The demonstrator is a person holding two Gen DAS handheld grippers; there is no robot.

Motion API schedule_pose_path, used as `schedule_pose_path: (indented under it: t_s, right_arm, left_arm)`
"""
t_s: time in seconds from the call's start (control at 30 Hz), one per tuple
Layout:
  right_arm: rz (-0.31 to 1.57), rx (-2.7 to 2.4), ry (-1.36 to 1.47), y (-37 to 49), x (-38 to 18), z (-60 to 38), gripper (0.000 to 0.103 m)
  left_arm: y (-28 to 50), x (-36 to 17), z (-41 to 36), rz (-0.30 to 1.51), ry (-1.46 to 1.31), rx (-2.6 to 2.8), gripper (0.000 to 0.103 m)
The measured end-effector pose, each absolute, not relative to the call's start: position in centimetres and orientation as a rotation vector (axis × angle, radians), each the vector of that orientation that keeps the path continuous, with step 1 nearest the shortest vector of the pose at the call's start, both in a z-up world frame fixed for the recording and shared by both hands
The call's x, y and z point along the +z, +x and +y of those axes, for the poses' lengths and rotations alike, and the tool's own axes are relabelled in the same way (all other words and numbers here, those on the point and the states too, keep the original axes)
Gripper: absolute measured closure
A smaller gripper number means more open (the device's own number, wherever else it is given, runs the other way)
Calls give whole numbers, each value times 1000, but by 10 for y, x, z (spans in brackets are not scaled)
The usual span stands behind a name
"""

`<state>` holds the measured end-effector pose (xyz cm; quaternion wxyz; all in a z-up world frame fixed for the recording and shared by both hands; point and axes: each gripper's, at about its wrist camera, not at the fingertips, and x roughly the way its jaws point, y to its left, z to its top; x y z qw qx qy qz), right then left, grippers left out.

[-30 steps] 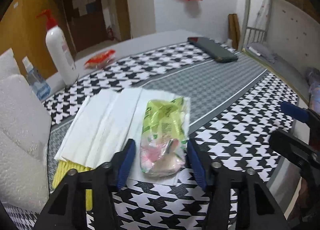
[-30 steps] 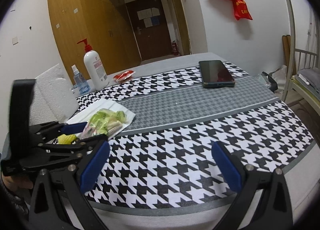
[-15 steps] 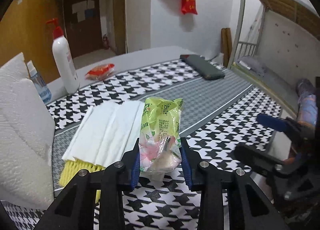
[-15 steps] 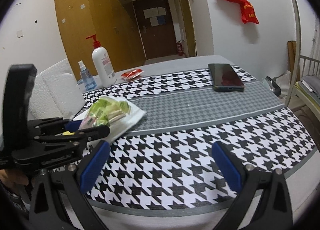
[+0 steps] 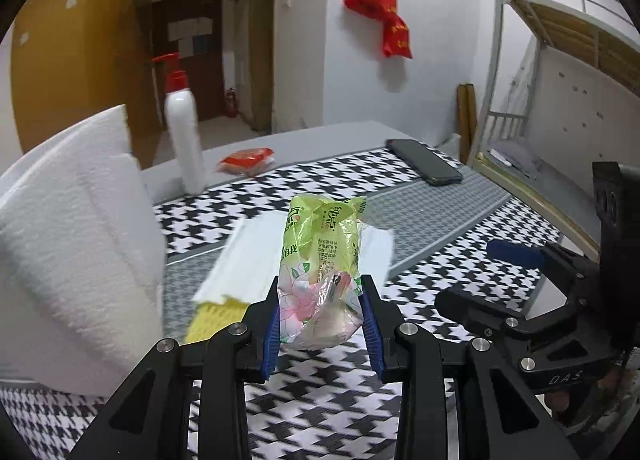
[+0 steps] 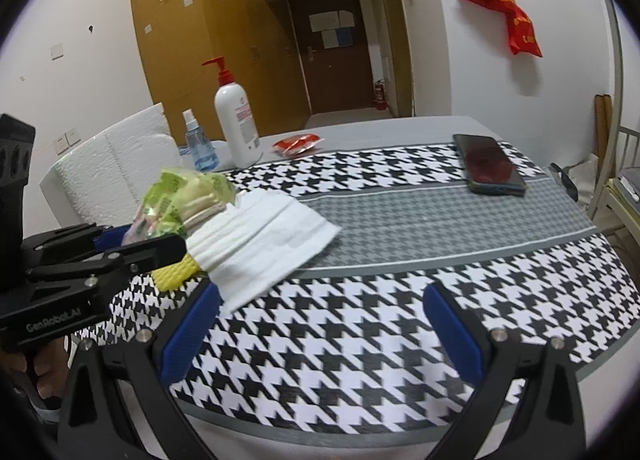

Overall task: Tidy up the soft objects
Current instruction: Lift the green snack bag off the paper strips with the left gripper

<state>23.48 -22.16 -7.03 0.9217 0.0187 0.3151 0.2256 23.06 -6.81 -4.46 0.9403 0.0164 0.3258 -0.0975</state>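
Left gripper (image 5: 320,324): clamped on green packet (image 5: 320,260), lifted clear of white cloth (image 6: 264,236).
Right gripper (image 6: 320,332): jaws apart, empty.
Next: probably carry the packet, set it down gently.

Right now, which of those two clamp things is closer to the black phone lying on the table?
Right. The right gripper hangs open over the near table edge, facing the phone; the left gripper sits farther left, clamping the green packet.

White walls (image 6: 460,72), wooden wardrobe (image 6: 192,28) on the left, dark brown door (image 6: 336,48) down the hallway. Red bag (image 6: 496,0) hung on the wall. Metal bunk bed (image 5: 560,32) at right. Table (image 6: 400,128) was grey under a houndstooth cloth (image 6: 340,336)
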Motion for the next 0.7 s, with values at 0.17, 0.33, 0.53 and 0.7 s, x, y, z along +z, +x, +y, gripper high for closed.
schedule_pose_path:
  t_s: [0.17, 0.33, 0.53, 0.7]
  right_arm:
    - [664, 491, 18, 239, -71, -203, 0]
    - [708, 492, -22, 250, -72, -183, 0]
    - [744, 516, -70, 260, -71, -164, 0]
    - [783, 519, -104, 270, -75, -148, 1]
  left_arm:
    - [222, -43, -52, 642, 28, -166, 66]
    - [215, -43, -39, 629, 21, -133, 66]
    - [210, -48, -28, 627, 15, -120, 66]
    - [211, -50, -21, 626, 4, -115, 66]
